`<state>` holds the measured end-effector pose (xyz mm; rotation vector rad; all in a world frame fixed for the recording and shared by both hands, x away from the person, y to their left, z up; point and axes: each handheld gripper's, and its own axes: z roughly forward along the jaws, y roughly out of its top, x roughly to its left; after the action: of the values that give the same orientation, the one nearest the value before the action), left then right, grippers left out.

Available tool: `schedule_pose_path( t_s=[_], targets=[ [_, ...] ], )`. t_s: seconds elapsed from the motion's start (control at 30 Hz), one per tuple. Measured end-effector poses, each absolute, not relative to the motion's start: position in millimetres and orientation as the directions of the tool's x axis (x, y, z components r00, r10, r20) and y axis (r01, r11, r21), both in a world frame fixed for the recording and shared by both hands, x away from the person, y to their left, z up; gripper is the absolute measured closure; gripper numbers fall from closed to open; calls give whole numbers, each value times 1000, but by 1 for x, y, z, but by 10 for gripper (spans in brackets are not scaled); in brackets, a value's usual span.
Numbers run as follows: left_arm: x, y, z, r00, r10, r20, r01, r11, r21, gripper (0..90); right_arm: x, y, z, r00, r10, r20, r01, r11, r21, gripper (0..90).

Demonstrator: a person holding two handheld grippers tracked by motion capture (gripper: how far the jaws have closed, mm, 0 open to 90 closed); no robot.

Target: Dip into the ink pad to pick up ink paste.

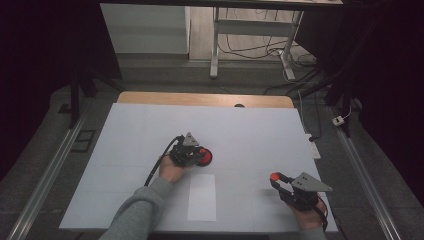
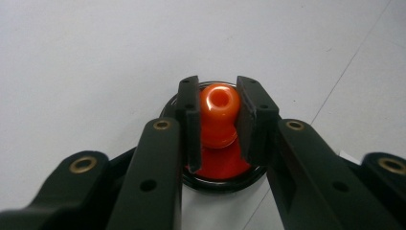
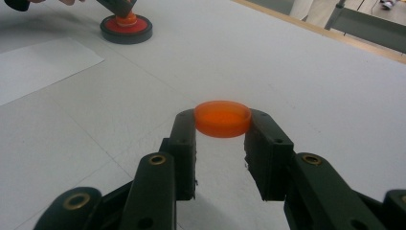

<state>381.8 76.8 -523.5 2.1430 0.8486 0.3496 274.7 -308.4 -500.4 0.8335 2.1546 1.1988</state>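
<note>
Orange knob [image 2: 218,112] of the round red stamp [image 1: 204,157], mid-table, sat clamped in our left gripper [image 2: 218,120]; our right gripper [image 3: 222,139] pinched an orange disc [image 3: 222,118] nearby.

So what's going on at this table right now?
A person works two claws over a white table. The left claw is closed on the orange knob of a red, black-rimmed disc resting on the table. The right claw grips a small orange disc nearer the person's right side.
</note>
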Motion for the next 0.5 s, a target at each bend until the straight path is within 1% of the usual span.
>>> schedule_pose_path(
  t_s=[0.13,0.23,0.27,0.33,0.37,0.5],
  targets=[
    [382,76,-523,736,676,-32,460,-465,757,728,275,-309,-500,-667,730,-150,256,414,874,645],
    [385,78,-521,735,676,-58,479,-457,750,726,274,-308,-499,-663,733,-153,255,413,874,645],
    [386,79,-520,737,671,-81,482,-438,758,725,274,-308,-499,-663,733,-153,253,412,875,645],
    [385,84,-513,730,669,-140,477,-352,805,725,274,-309,-499,-663,733,-153,252,411,876,645],
    [384,85,-508,733,665,-144,467,-339,817,725,274,-309,-499,-665,732,-147,252,406,878,645],
    [381,81,-496,761,641,-106,429,-373,823,725,275,-310,-499,-658,739,-148,257,404,878,645]
  ],
)
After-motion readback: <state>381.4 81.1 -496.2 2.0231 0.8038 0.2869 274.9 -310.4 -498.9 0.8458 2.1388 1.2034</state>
